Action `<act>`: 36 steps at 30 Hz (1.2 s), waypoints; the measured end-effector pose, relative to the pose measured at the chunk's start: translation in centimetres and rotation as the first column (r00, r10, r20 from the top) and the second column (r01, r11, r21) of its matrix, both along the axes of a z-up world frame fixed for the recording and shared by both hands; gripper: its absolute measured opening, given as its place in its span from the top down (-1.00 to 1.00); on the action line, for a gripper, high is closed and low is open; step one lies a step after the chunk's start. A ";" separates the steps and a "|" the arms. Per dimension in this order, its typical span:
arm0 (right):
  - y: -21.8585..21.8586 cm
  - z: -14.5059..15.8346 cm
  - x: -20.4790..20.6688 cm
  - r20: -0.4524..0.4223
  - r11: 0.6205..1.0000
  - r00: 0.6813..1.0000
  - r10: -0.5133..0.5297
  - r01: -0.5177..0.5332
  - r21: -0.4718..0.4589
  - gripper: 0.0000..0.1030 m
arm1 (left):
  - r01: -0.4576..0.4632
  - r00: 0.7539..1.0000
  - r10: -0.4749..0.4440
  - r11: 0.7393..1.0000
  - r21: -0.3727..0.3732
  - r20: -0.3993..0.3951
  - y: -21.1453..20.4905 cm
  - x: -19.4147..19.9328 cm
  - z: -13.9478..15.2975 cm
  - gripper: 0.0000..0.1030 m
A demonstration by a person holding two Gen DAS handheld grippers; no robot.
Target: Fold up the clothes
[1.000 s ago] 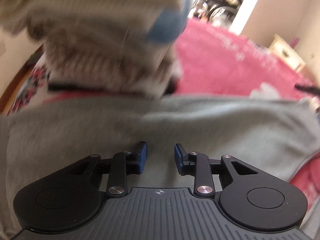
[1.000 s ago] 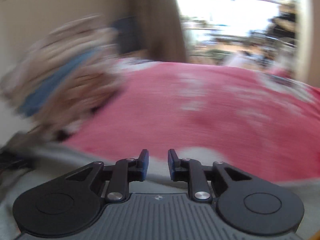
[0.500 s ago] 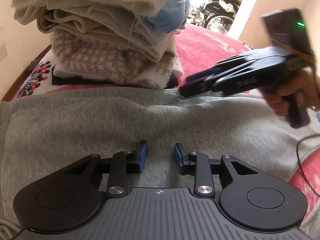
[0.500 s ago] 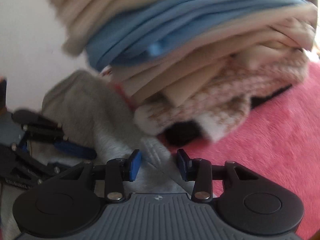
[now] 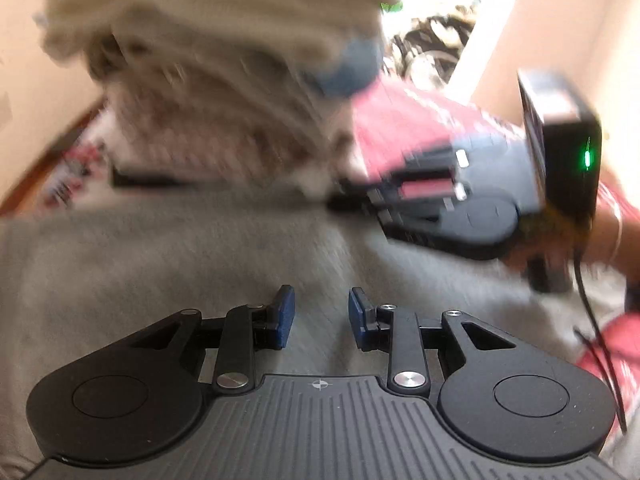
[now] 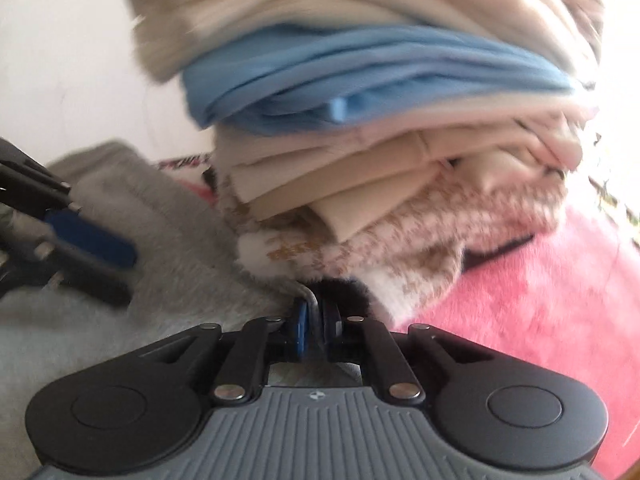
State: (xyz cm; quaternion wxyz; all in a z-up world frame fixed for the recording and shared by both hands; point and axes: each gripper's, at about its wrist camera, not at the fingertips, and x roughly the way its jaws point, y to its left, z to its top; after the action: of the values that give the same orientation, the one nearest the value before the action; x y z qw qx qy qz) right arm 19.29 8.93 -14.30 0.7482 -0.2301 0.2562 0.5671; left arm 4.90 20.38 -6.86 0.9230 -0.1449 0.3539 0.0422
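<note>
My right hand-held gripper (image 6: 316, 322) has just closed its jaws on the far corner of the grey sweatshirt (image 6: 168, 248), a thin fold of cloth pinched between the pads. A second ago it was off the garment, so I judge the fold can begin. My left hand-held gripper (image 5: 320, 316) hovers part open over the sweatshirt, holding nothing. The garment lies flat on the pink bed cover (image 6: 532, 296). The stack of folded clothes (image 6: 400, 128) touches the gripped corner and may snag.
</note>
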 end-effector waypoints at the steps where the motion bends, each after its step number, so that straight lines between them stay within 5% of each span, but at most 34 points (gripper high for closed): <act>1: 0.0 0.1 0.1 -0.021 1.000 1.000 -0.013 0.013 0.003 0.83 | -0.027 1.000 0.027 1.000 0.008 0.008 0.6 0.1 0.3 0.43; 5: -1.6 2.1 0.4 -0.070 0.996 0.993 -0.093 0.094 0.012 0.30 | -0.121 0.988 0.120 0.993 -0.004 -0.097 3.6 2.2 -1.0 0.46; 8: -5.8 5.5 1.1 -0.099 0.978 0.979 -0.176 0.185 0.098 0.31 | -0.158 0.984 0.152 0.985 -0.066 -0.090 4.6 2.1 0.0 0.45; 12: -12.5 10.7 0.5 -0.104 0.942 0.962 -0.254 0.270 0.199 0.30 | -0.171 0.985 0.170 0.984 -0.039 -0.041 4.3 -0.3 3.5 0.43; 20: -26.0 18.7 -4.0 -0.128 0.866 0.933 -0.338 0.361 0.347 0.24 | -0.064 0.998 0.063 0.992 0.106 0.016 2.8 -8.1 13.8 0.28; 25: -32.5 21.0 -9.2 -0.189 0.848 0.910 -0.369 0.413 0.332 0.22 | 0.103 0.995 -0.104 0.989 0.107 0.001 -0.7 -10.8 15.1 0.24; 28: -35.2 20.6 -13.4 -0.212 0.876 0.900 -0.381 0.425 0.230 0.22 | 0.267 0.963 -0.265 0.962 0.058 -0.046 -4.2 -9.7 12.4 0.24; 31: -36.4 17.3 -17.3 -0.238 0.885 0.874 -0.424 0.455 0.096 0.22 | 0.420 0.902 -0.418 0.907 0.002 -0.104 -8.4 -8.4 8.5 0.24; 36: -40.4 11.5 -21.5 -0.231 0.787 0.752 -0.617 0.591 -0.179 0.22 | 0.591 0.792 -0.580 0.807 -0.002 -0.189 -14.4 -7.5 3.4 0.24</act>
State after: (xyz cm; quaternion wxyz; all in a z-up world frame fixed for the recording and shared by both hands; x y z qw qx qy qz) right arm -2.21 -31.45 -2.79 0.8359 -0.0883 0.4453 0.3085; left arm -2.62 6.01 -3.47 0.8586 0.0027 0.4619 -0.2225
